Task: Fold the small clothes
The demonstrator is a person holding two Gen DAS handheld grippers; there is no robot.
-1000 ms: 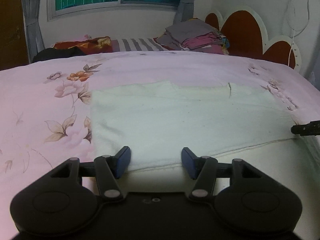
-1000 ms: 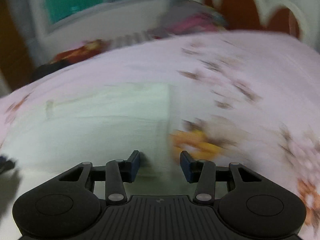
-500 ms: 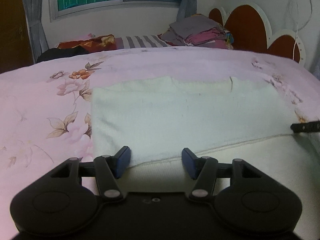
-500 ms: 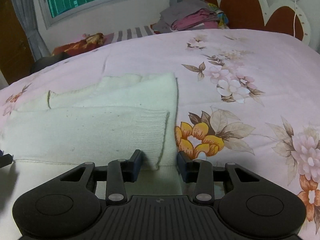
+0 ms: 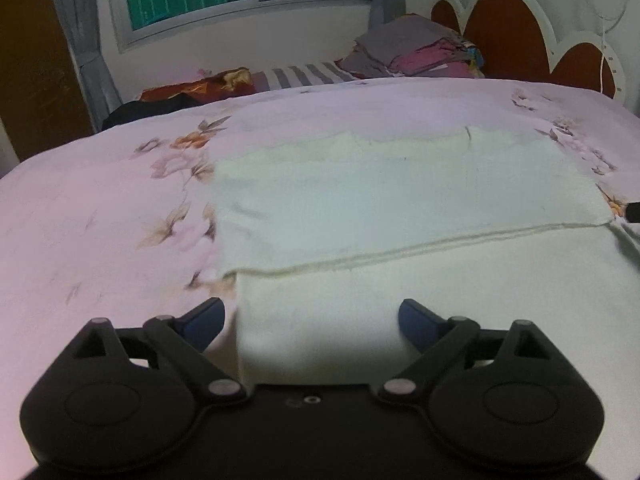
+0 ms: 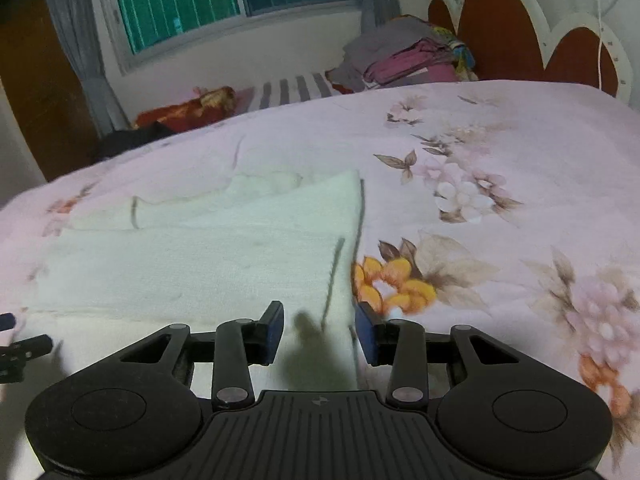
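Observation:
A cream knit garment [image 5: 400, 196] lies flat on the pink floral bedspread, with a folded layer across its near part. My left gripper [image 5: 311, 322] is open, its blue pads astride the garment's near left corner. In the right wrist view the same garment [image 6: 200, 256] shows its right edge. My right gripper [image 6: 319, 332] is open, its pads on either side of the near right corner. The left gripper's tip [image 6: 24, 346] shows at that view's left edge, and the right gripper's tip [image 5: 634, 212] at the left view's right edge.
The pink floral bedspread [image 6: 500, 168] covers the bed. A pile of folded clothes [image 5: 416, 50] sits at the far side by the red-and-white headboard [image 5: 516, 32]. Dark and red fabrics [image 5: 176, 96] lie at the far left under the window.
Both grippers have drawn back and to their own sides along the garment's near edge. The left gripper has opened wider, and the right one slightly.

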